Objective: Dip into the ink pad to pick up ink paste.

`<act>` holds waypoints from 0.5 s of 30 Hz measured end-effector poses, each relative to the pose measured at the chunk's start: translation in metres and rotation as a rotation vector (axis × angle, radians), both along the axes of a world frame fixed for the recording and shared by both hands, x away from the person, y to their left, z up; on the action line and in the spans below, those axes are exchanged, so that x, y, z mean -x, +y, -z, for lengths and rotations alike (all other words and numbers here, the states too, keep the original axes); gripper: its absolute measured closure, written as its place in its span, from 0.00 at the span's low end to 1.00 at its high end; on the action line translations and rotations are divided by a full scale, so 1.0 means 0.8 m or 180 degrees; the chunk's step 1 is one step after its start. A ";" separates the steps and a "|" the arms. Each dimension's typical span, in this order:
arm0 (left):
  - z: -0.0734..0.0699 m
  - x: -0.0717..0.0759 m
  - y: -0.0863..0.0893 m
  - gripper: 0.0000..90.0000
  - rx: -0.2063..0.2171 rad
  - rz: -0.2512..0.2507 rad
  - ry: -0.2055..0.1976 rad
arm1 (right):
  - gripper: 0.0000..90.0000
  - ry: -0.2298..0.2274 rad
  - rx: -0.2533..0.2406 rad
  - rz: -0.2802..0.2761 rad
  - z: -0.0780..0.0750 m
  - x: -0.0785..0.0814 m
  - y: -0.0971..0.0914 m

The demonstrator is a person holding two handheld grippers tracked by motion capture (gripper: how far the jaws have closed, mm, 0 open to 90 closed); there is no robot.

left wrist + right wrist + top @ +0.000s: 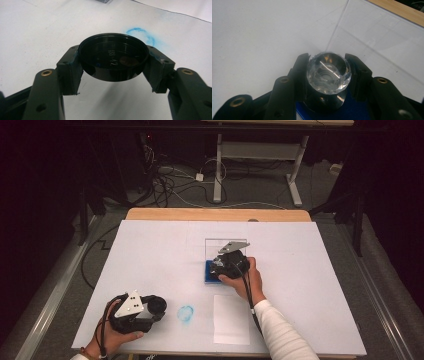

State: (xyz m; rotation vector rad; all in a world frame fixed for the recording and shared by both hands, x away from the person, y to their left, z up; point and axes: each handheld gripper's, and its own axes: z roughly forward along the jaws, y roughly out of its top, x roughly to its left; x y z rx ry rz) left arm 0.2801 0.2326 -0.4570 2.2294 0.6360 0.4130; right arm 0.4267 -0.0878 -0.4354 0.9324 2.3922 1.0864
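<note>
Evidently the left claw is clenched on the rim of a round black plastic lid just above the white desk near a blue stain — light, stiff, slick-edged. The right claw grips the faceted clear glass stopper of a dark bottle — probably heavy and fragile — standing on a blue pad; hold below the facets.

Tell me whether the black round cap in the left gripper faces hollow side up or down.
Hollow side up: the black cap shows its rim and moulded inner floor, clamped between the left gripper pads.
</note>
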 end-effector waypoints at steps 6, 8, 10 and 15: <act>0.001 0.000 -0.001 0.40 -0.0019 0.0023 0.0012 | 0.64 0.0049 -0.0042 -0.0035 0.000 -0.004 -0.004; 0.000 0.000 -0.001 0.40 -0.0009 0.0022 0.0011 | 0.64 0.0066 -0.0073 -0.0026 0.000 -0.005 -0.005; 0.000 0.000 0.000 0.40 -0.0007 0.0023 0.0011 | 0.64 0.0013 0.0025 -0.0033 -0.001 -0.001 0.000; 0.000 -0.001 0.000 0.40 -0.0011 0.0005 0.0020 | 0.64 0.0000 0.0101 -0.0077 -0.004 0.000 0.000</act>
